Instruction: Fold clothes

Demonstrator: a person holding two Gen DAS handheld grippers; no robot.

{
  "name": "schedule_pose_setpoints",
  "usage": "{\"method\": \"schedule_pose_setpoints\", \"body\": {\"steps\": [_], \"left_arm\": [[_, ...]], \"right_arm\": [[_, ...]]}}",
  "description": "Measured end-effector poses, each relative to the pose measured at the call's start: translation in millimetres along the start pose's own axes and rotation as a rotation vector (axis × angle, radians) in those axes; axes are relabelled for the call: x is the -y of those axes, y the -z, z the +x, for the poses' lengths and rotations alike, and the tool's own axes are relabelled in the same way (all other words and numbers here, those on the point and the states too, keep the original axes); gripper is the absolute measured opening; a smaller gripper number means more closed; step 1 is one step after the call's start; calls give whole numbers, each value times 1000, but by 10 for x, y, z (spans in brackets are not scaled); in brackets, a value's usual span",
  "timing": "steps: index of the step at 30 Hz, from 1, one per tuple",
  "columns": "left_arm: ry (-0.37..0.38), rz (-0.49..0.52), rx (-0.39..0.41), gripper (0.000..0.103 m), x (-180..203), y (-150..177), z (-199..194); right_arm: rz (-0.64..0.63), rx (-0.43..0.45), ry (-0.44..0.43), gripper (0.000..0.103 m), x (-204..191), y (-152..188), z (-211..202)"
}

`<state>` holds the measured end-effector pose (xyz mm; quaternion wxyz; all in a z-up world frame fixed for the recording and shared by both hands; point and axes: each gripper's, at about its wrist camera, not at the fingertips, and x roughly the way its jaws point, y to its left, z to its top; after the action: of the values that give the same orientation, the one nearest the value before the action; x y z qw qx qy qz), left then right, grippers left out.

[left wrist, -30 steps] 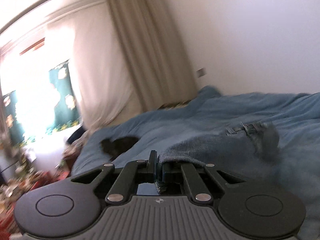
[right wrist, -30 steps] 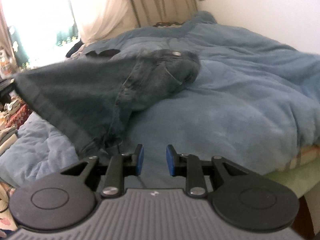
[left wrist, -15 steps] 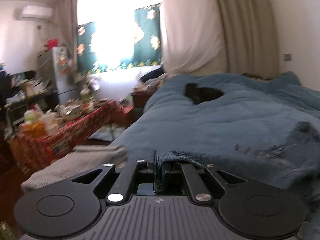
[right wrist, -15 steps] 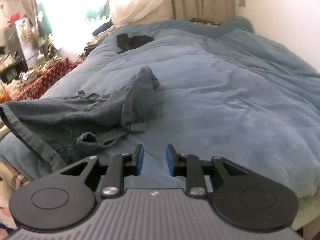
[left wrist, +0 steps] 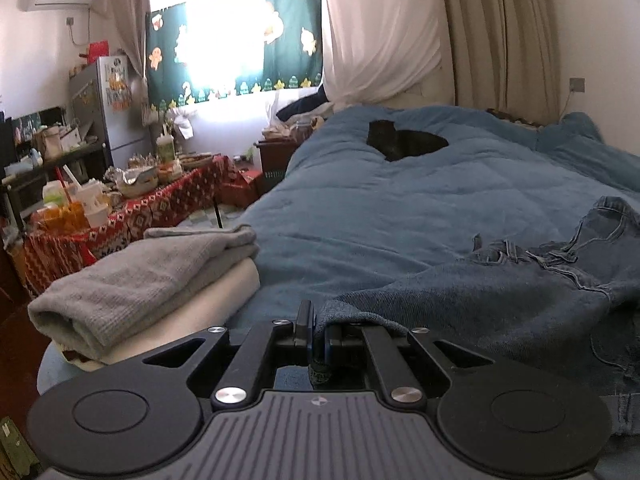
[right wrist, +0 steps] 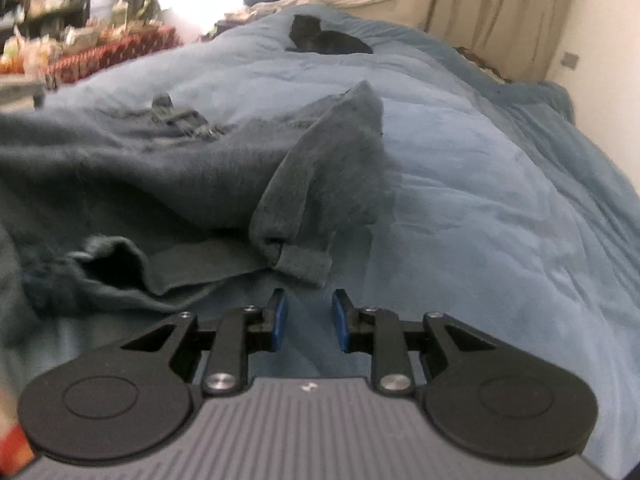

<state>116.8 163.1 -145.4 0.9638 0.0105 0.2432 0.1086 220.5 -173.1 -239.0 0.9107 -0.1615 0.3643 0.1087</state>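
A pair of dark blue jeans [left wrist: 520, 292] lies crumpled on the blue duvet [left wrist: 380, 208]. My left gripper [left wrist: 316, 332] is shut on a hem of the jeans, low over the bed's near edge. In the right wrist view the jeans [right wrist: 168, 184] spread to the left, with one leg cuff [right wrist: 300, 256] folded up just ahead of my right gripper [right wrist: 307, 312]. That gripper's jaws are opening, with nothing between them, and they hover a little short of the cuff.
A stack of folded grey and cream clothes [left wrist: 152, 284] sits at the bed's near left corner. A black garment [left wrist: 404, 144] lies far up the bed. A cluttered table with a red patterned cloth [left wrist: 120, 208] stands left of the bed; curtains and a wall lie behind.
The jeans came down from hanging in the air and now lie on the duvet. My left gripper swung left and lower, holding the hem. My right gripper moved in towards the leg cuff and widened slightly.
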Motion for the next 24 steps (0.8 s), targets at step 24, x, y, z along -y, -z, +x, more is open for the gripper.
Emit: {"method": "schedule_pose_setpoints", "body": {"steps": [24], "left_arm": [[64, 24, 44, 5, 14, -140, -177]], "right_arm": [[-7, 90, 85, 7, 371, -132, -851]]}}
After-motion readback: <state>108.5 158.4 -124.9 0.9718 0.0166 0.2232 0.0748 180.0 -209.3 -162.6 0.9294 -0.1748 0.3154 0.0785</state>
